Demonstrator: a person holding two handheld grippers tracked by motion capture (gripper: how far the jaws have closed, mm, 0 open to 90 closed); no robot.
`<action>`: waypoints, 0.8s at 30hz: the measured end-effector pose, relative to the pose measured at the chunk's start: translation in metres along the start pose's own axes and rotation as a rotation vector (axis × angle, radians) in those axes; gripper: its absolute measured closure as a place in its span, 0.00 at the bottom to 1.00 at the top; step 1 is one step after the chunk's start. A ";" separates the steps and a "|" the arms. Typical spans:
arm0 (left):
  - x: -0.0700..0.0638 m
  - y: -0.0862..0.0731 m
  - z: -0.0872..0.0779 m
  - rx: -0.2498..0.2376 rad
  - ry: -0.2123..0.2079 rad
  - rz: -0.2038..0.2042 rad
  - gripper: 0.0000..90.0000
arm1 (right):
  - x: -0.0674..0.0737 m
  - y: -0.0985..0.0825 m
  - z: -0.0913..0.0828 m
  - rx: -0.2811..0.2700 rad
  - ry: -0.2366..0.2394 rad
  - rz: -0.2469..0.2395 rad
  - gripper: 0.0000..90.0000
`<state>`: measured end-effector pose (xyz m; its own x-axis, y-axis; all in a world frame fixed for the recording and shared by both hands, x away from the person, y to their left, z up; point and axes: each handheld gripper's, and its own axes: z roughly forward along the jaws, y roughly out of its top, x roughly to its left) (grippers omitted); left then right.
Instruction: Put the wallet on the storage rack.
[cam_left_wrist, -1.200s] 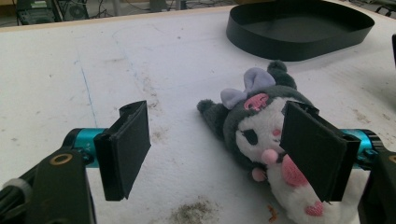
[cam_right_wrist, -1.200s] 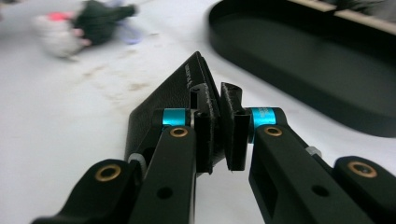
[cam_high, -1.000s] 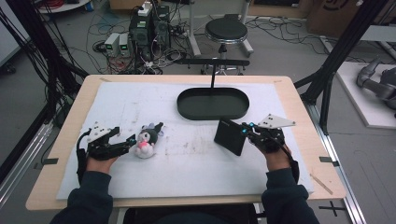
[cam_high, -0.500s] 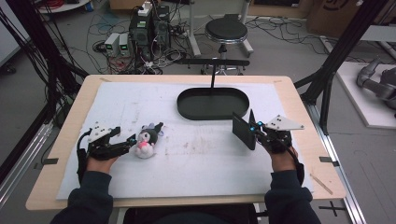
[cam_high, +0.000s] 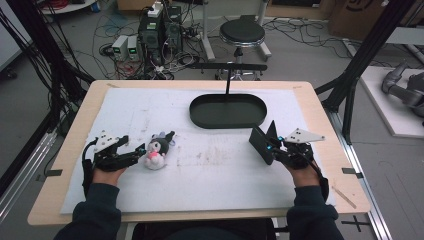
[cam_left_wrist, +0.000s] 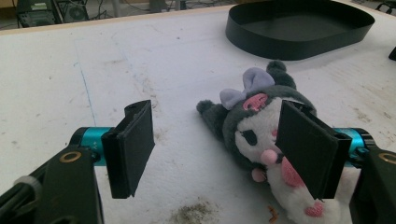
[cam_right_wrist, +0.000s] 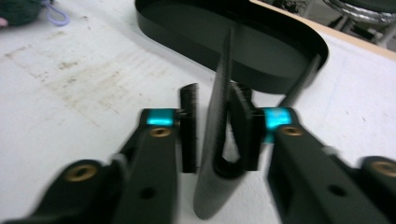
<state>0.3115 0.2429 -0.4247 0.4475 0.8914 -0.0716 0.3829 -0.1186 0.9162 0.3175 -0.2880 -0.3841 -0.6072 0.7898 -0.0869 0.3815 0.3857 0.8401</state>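
**Wallet tipped on edge, R jaws easing off**

Since a second ago the black wallet (cam_high: 261, 145) has turned from flat-faced to standing on edge, and the right gripper (cam_high: 274, 145) has shifted slightly toward the table's right side. Its jaws have just been opening: in the right gripper view the wallet (cam_right_wrist: 217, 140) stands between them, a gap at the left pad, the fold hard against the right one. Looks loosely held at best, not clamped.

Left gripper (cam_high: 138, 151) hasn't moved; jaws stand wide, nothing pinched. The plush toy (cam_left_wrist: 273, 140) lies on the white mat (cam_high: 220, 175) just ahead, partly behind the right-hand jaw, prob. touching it.

Beyond the R gripper's tips, near: the black oval tray (cam_high: 227, 111).

Judgement: step in hand is prob. re-gripping the wallet for the tray. To do it well: keep it upright, don't open wider or it'll flop; re-close square across the fold, then lift clear of the tray wall before going fwd.
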 end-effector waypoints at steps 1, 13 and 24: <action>0.000 0.000 0.000 0.001 0.001 -0.002 0.30 | 0.002 0.000 0.000 -0.025 -0.004 -0.008 0.61; 0.000 0.000 0.000 0.000 0.002 -0.001 0.30 | -0.001 -0.004 0.001 -0.052 -0.161 0.039 0.31; 0.001 0.000 0.000 0.004 0.002 0.000 0.30 | -0.004 -0.013 0.025 0.088 -0.142 0.078 0.76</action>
<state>0.3116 0.2438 -0.4250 0.4463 0.8921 -0.0708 0.3857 -0.1204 0.9147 0.3328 -0.2842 -0.4080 -0.4717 0.8757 -0.1034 0.4870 0.3565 0.7974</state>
